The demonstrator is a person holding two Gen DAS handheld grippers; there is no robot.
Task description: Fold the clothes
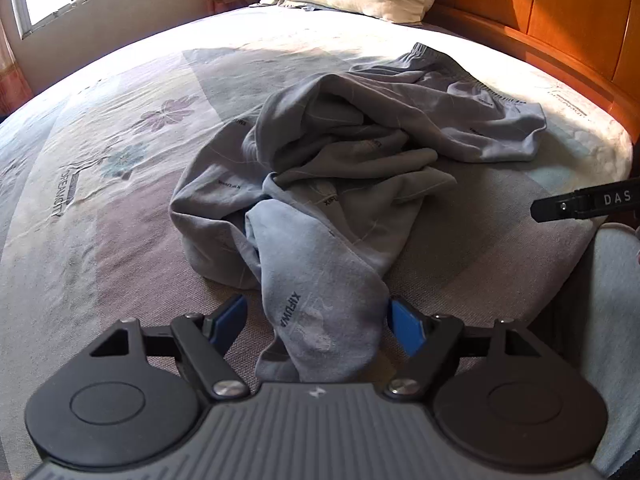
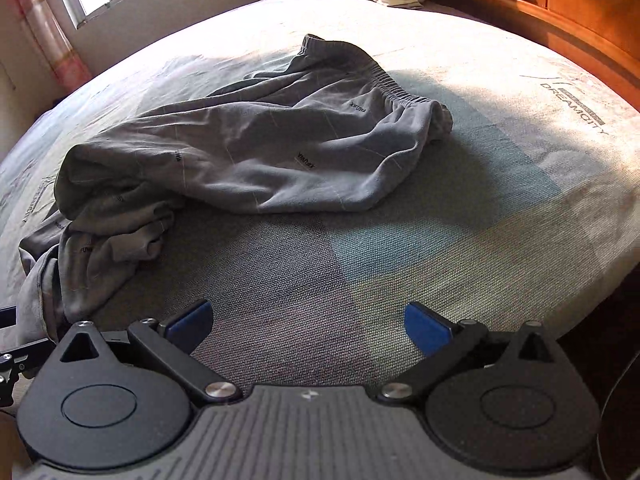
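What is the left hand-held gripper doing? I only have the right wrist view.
Observer: The left hand-held gripper is open, with one leg of the grey trousers lying between its fingers. The pads are not clamped on it.
Operator: Which part of the leg?
Observer: The loose end, with the printed lettering facing up. The rest runs back into the crumpled heap.
Operator: Does the left view show my side?
Observer: Only a black bar at its right edge, likely part of the right hand-held gripper, clear of the trousers.
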